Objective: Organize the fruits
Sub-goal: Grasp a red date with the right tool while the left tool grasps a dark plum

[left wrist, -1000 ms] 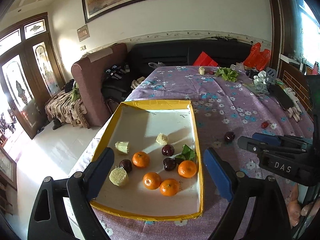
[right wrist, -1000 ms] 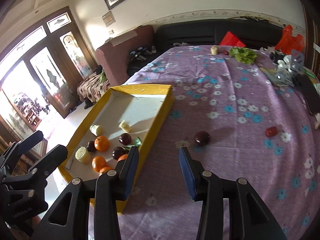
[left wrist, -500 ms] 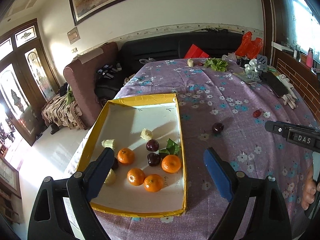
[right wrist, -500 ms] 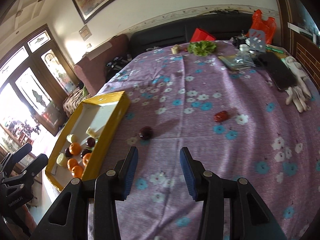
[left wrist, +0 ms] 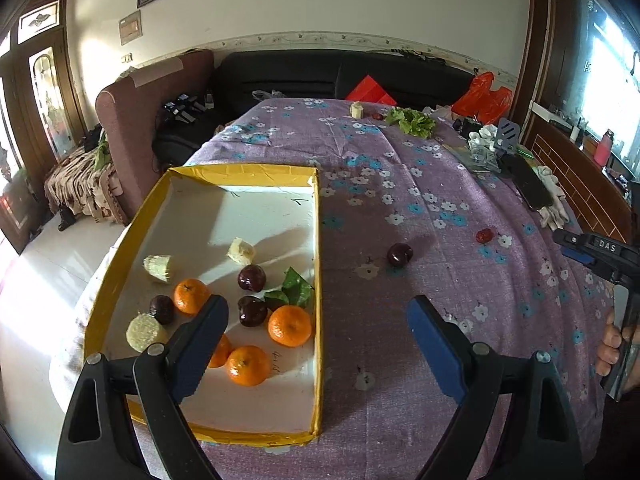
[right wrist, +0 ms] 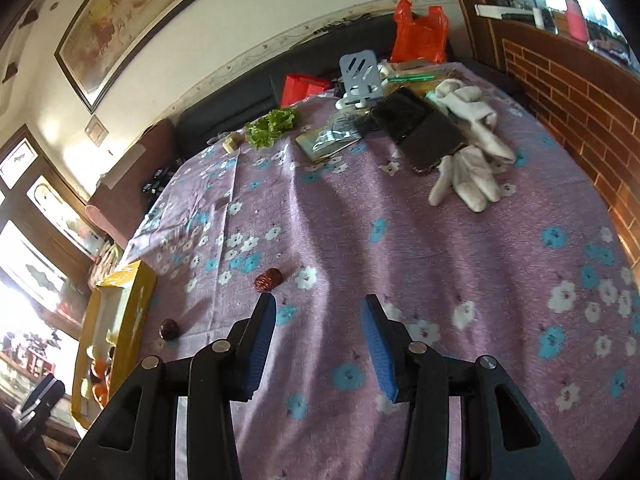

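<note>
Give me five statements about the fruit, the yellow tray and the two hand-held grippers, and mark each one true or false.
1. Four oranges lie in the yellow tray. True; one is partly hidden behind a finger.
2. The dark plum on the purple tablecloth lies inside the tray. False: it lies on the cloth, outside the tray's right wall.
3. The right hand-held gripper holds the small red fruit. False: nothing is between its fingers; the fruit lies on the cloth just ahead.
4. The left hand-held gripper is open and empty. True.
5. The lettuce lies in the tray. False: it lies at the table's far end.
</note>
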A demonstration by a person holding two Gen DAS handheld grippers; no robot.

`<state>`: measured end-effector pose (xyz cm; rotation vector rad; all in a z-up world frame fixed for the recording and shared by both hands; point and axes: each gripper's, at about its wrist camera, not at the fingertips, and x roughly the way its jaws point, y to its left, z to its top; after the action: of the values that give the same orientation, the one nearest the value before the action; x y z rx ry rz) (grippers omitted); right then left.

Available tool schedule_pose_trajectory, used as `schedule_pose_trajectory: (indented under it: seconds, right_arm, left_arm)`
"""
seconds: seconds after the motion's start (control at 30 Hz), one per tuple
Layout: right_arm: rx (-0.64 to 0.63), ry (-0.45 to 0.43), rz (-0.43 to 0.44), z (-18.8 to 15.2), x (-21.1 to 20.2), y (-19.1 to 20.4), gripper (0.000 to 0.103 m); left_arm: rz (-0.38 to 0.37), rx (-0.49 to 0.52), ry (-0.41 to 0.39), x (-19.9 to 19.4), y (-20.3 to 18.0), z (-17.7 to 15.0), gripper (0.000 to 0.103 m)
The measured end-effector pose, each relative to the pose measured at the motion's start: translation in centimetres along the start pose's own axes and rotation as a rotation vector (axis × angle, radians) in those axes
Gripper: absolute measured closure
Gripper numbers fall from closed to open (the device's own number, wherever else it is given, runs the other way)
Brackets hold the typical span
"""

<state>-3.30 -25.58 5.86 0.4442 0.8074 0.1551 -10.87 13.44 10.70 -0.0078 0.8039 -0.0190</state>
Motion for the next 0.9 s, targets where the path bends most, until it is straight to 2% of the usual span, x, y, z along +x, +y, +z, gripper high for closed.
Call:
schedule_pose_trajectory:
  seconds: [0.1,0.2,0.37,0.5,0.6,0.7,0.77,0.83,0.9]
  right_arm:
    - [-0.044,0.04,0.038,0.4,3.0,2.2,0.054]
    - [-0.078,0.085,0.035,0.7,6.6,4.2,0.054]
    - [-0.121,0.117,-0.03,0.8,10.6,6.0,0.054]
    - [-0.144,0.11,-0.076,0.5,11.6,6.5,0.054]
    - [-0.181,0.097,-0.123,0.2,12.3,7.1,0.056]
    - [-0.225,0.075,-0.184,0.0,12.5,7.5,0.068]
    - [-0.233,0.058,-0.198,0.0,12.5,7.2,0.078]
    - [-0.213,0.055,-0.182,0.2,12.4,6.7,0.081]
    - [-0.19,0.057,-0.146,0.4,12.2,6.1,0.081]
  left_arm:
    - [-0.004,0.019,0.013,0.8,-0.8,0.0,0.012]
    - [-0.005,0.029,0.027,1.7,-1.0,0.2,0.012]
    - [-0.034,0.038,0.027,2.7,-1.0,0.9,0.012]
    - [-0.071,0.073,0.028,4.1,-2.1,2.0,0.013]
    - [-0.066,0.113,0.036,5.6,-3.4,2.6,0.015]
    - [-0.07,0.142,0.069,7.5,-4.7,3.0,0.021]
    - [-0.073,0.16,0.104,8.9,-5.5,3.4,0.031]
    - [-0.081,0.175,0.133,10.1,-6.2,3.8,0.038]
    - [-0.085,0.182,0.157,11.4,-6.8,4.1,0.038]
